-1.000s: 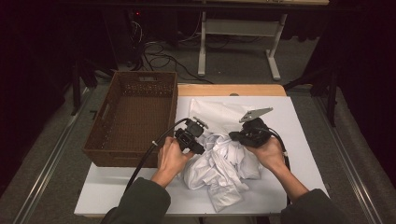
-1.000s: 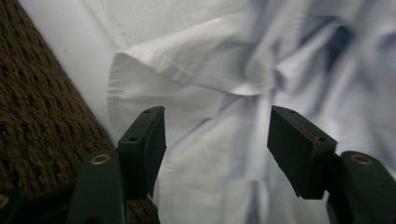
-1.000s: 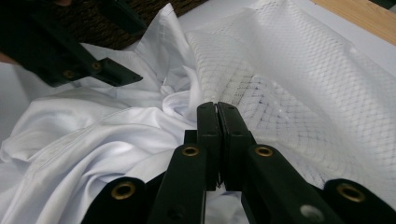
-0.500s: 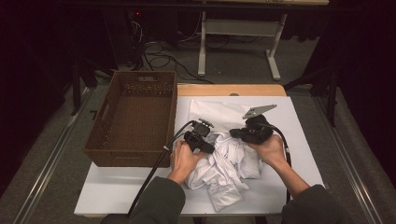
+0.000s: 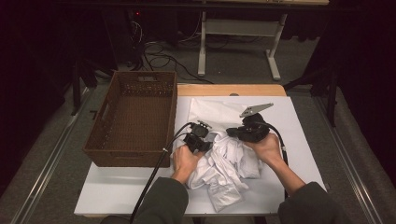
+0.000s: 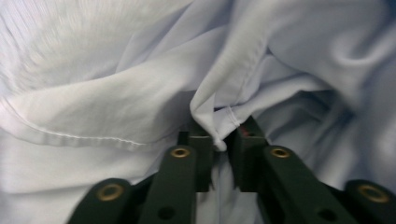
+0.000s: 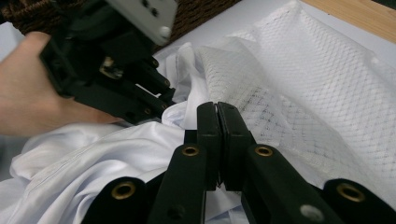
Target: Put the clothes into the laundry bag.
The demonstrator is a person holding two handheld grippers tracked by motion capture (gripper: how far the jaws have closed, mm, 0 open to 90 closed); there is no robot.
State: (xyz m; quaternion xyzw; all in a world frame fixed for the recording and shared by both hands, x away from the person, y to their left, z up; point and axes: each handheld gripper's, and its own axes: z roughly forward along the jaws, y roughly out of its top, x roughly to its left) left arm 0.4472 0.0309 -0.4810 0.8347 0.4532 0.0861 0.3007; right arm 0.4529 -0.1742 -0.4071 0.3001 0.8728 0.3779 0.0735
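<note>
A crumpled white garment lies on the white table top, partly over a flat white mesh bag. My left gripper presses into the garment's left side. Its jaws are shut on a hemmed fold of the cloth. My right gripper sits at the garment's upper right. Its jaws are shut tight, with the white cloth drawn up to them. The left gripper is close by at the upper left of the right gripper view, and the mesh bag lies behind.
An empty brown wicker basket stands on the table's left part, touching the white top's edge. A wooden strip runs along the far edge. Table legs and cables are on the floor beyond.
My left gripper has moved right and slightly down into the garment, closer to the right gripper. The right gripper has hardly moved.
</note>
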